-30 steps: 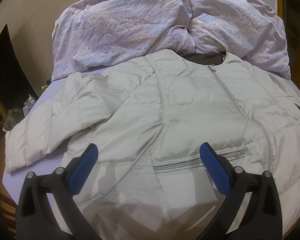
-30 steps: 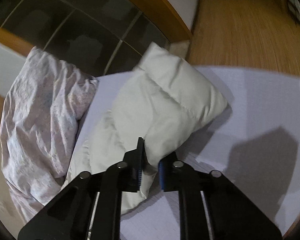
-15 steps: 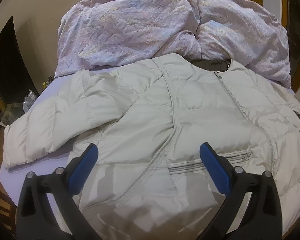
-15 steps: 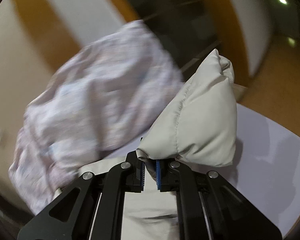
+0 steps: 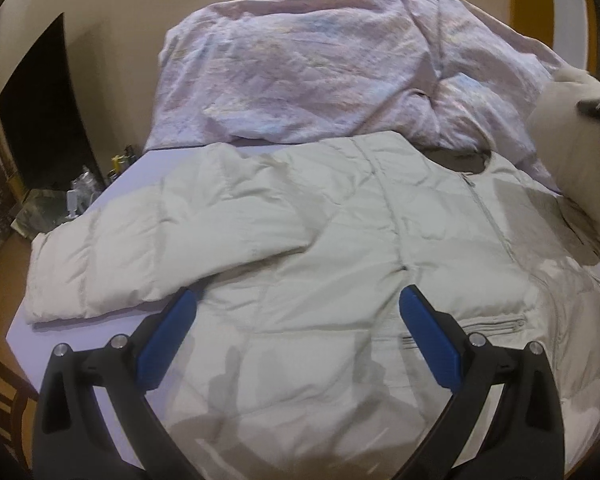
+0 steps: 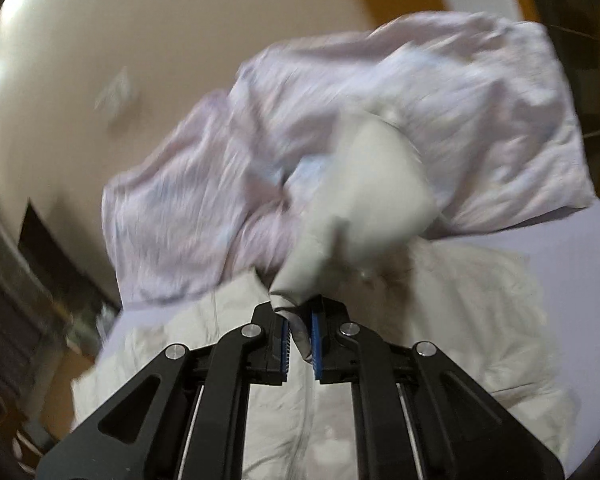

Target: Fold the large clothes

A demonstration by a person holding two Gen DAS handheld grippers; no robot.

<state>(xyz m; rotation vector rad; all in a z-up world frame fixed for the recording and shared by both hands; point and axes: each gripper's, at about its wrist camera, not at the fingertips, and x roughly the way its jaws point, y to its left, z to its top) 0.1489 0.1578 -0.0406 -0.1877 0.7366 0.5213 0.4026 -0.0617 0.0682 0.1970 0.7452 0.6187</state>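
Jacket [image 5: 340, 264], pale and puffy, lies face up across a bed [image 5: 20, 328], collar toward a crumpled quilt [image 5: 320, 68] at the far end. The left gripper [image 5: 296, 328] hovers over the jacket's lower front, fingers wide apart and holding nothing. One sleeve [image 5: 140, 256] lies flat, stretched out to the left side. The right gripper [image 6: 299, 330] has its fingers clamped on the cuff of the other sleeve [image 6: 364, 204], which is lifted off the bed and hangs above the jacket's right shoulder. That view is blurred with motion. The lifted sleeve's length runs from the shoulder up to the fingers, so the likely fold carries it leftward across the chest. The right gripper is the one placed for this.
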